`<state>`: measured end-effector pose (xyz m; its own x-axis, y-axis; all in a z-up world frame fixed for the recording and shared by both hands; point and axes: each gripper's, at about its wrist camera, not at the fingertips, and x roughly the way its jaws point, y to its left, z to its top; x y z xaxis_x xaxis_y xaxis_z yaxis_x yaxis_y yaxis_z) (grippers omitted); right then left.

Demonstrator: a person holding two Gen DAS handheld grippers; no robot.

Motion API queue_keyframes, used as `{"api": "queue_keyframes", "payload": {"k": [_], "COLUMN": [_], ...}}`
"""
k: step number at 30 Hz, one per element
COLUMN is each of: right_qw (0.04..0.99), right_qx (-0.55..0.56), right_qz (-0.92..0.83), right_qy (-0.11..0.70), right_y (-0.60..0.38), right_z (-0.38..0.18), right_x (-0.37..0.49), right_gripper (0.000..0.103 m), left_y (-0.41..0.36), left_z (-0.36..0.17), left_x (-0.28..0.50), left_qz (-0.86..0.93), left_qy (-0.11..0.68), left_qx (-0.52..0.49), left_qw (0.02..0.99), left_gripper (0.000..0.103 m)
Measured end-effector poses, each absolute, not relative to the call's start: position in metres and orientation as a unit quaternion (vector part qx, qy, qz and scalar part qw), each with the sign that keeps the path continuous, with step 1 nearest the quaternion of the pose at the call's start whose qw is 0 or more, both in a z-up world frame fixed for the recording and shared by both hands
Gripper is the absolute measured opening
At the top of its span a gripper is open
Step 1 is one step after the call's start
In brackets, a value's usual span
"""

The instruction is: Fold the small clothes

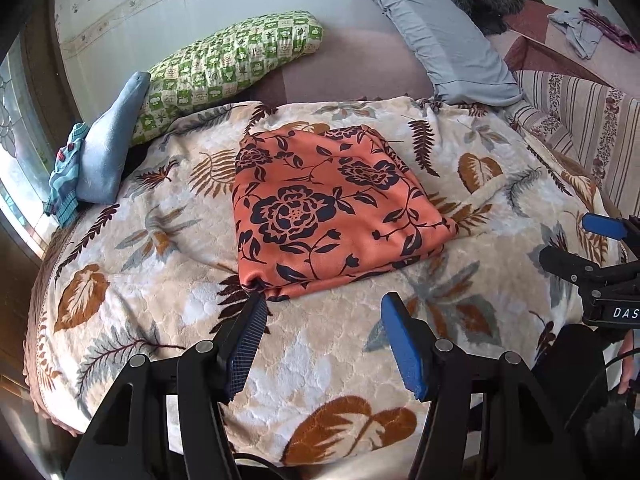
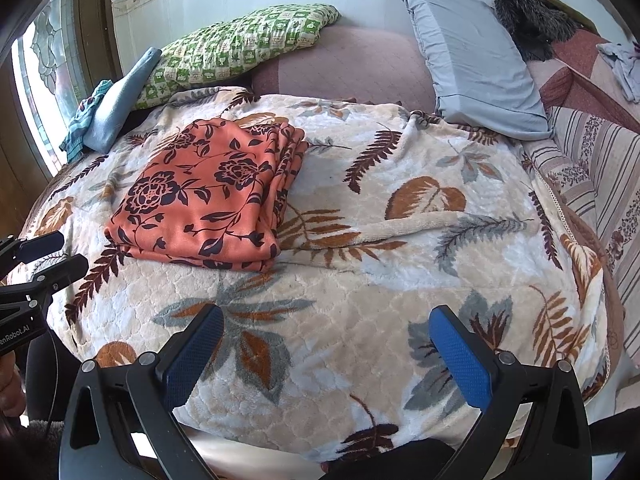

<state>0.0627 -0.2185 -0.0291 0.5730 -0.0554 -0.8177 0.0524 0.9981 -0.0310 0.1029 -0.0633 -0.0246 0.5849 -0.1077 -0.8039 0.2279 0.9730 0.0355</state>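
An orange cloth with dark flowers (image 1: 320, 208) lies folded into a thick square on the leaf-patterned blanket (image 1: 168, 320). It also shows in the right wrist view (image 2: 204, 196), at the left, with several stacked layers along its right edge. My left gripper (image 1: 324, 308) is open and empty, just in front of the cloth's near edge; its left fingertip (image 1: 256, 312) is close to the cloth's near left corner. My right gripper (image 2: 328, 320) is open and empty over bare blanket (image 2: 360, 280), to the right of the cloth. Each gripper shows at the edge of the other's view.
A green checked pillow (image 1: 228, 56) and a grey pillow (image 1: 448, 40) lean at the back. Blue clothes (image 1: 100, 144) are piled at the back left by the window. A striped cover (image 1: 580, 120) lies on the right, with small clothes (image 1: 580, 32) farther back.
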Motion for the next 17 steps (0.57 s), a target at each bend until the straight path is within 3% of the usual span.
{"api": "queue_keyframes", "payload": {"k": [17], "right_qw": [0.885], "right_qx": [-0.012], "right_qz": [-0.032], "right_qy": [0.464], "right_y": [-0.221], "right_z": [-0.031], "right_x": [0.066], "right_gripper": [0.103], "left_y": [-0.072], "left_z": [-0.011], "left_x": [0.099], "left_qz": [-0.101], "left_qy": [0.430], "left_qx": [0.069], "left_qw": [0.895], "left_gripper": [0.060]}}
